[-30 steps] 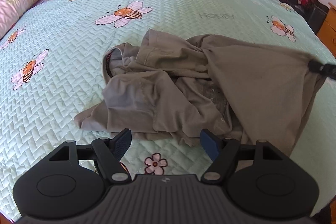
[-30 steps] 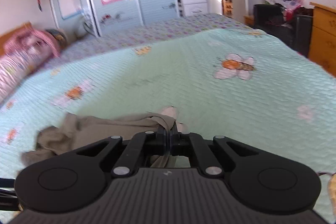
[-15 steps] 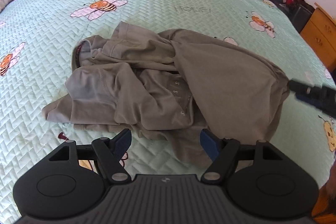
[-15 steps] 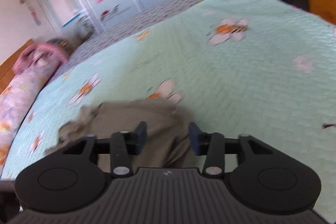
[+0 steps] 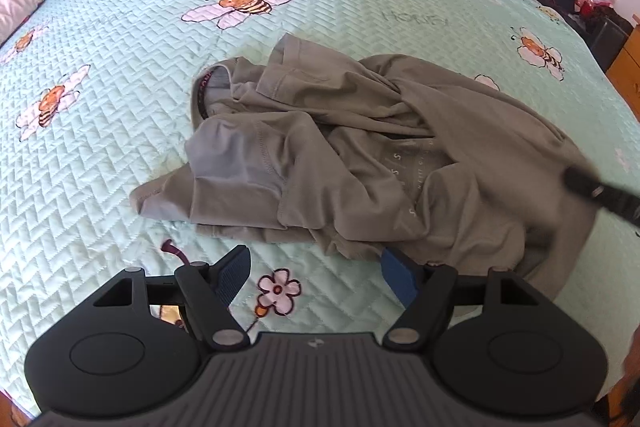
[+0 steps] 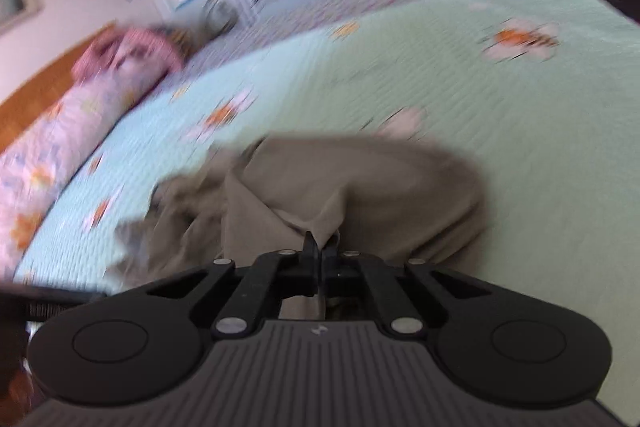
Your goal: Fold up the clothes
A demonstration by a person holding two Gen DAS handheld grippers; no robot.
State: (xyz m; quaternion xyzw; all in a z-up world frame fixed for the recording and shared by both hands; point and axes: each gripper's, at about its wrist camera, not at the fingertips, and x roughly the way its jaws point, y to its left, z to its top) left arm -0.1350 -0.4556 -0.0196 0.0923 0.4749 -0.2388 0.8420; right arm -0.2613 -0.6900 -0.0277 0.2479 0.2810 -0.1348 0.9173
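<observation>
Right gripper [image 6: 319,254] pinches khaki shirt [image 5: 360,155] on bee-print quilt [image 5: 120,67].

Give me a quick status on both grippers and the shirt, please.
Left gripper open, above the quilt at the shirt's near edge. Right gripper shut on a fold of the grey shirt. Shirt crumpled. Nothing in the way.

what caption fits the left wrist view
Open left gripper hovering before a crumpled grey shirt on a bee-print quilt.
</observation>
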